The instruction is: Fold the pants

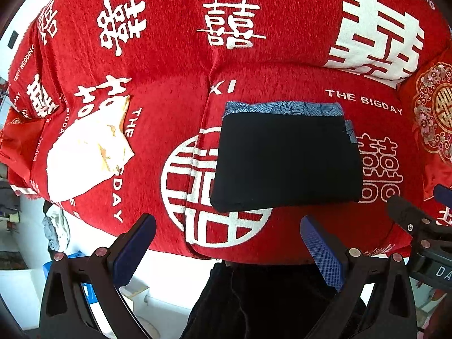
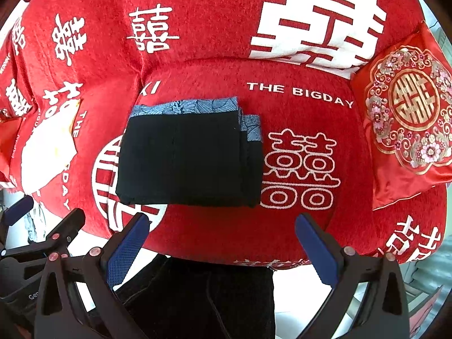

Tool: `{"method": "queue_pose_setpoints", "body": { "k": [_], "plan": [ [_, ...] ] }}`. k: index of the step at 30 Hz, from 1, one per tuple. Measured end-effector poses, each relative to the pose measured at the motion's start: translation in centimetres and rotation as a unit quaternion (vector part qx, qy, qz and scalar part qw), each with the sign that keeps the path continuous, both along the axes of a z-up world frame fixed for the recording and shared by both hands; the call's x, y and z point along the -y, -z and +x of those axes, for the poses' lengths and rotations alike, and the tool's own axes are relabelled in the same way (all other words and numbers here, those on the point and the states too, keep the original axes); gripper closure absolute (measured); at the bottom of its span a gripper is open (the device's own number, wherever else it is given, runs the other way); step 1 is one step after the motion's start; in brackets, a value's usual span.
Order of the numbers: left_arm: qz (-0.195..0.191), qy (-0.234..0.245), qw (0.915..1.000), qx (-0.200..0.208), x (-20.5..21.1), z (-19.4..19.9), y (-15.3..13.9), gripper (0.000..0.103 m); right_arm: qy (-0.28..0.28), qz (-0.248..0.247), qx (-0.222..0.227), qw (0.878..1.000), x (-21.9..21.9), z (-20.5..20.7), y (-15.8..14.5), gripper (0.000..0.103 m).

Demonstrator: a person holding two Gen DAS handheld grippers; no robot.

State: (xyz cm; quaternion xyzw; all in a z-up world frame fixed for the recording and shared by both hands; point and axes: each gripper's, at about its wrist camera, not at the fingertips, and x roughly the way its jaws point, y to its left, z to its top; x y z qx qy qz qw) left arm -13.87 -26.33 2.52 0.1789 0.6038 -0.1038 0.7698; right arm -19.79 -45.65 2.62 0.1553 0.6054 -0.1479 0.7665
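Observation:
Black pants (image 1: 285,163) (image 2: 186,161) lie folded into a flat rectangle on the red sofa seat (image 1: 310,226) (image 2: 226,226). Blue patterned fabric (image 1: 282,108) (image 2: 186,106) shows from under their far and right edges. My left gripper (image 1: 227,226) hangs open in front of the near edge of the pants, holding nothing. Just short of the same edge, my right gripper (image 2: 223,223) is open and empty too. Each gripper shows at the side of the other's view: the right gripper (image 1: 422,200) and the left gripper (image 2: 45,214). Neither touches the pants.
A white cloth (image 1: 87,152) (image 2: 48,149) lies on the left seat cushion. A red embroidered cushion (image 1: 435,118) (image 2: 409,118) leans at the sofa's right end. A person's dark trouser legs (image 1: 254,296) (image 2: 197,296) stand below the seat's front edge. White floor lies to the left.

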Motion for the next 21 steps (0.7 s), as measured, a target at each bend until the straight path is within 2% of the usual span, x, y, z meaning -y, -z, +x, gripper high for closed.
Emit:
{"method": "queue_pose_setpoints", "body": {
  "k": [21],
  "plan": [
    [0.011,0.014,0.9998,0.009,0.11,-0.48,0.35,0.001,-0.004,-0.009,-0.003,1.0,-0.32,0.08,0.21,0.0]
  ]
}}
